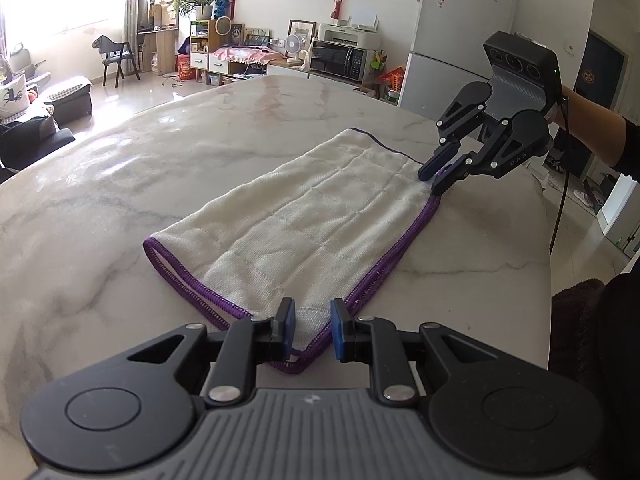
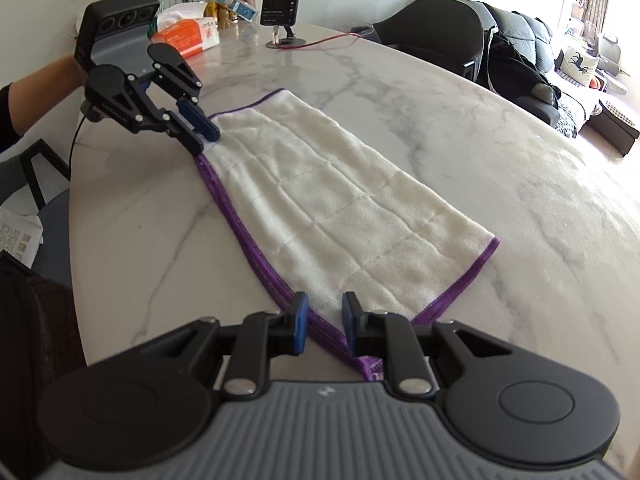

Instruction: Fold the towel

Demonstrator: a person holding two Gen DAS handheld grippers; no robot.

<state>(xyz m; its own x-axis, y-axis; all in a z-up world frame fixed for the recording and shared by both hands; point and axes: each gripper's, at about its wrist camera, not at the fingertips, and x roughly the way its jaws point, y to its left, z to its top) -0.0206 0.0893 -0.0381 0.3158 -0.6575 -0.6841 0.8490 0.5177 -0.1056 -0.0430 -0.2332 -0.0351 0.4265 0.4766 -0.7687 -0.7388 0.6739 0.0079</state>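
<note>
A lived-in home: beyond the marble counter stand a fridge covered in stickers, a microwave, a potted plant and a sofa with cushions.

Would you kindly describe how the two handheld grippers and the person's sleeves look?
Both are alike: the left gripper and right gripper have black linkage arms with silver rivets, blue-padded fingers, a ribbed grey body and a black camera block with three round lenses. A black cable trails from the right one. The person wears dark sleeves.
</note>
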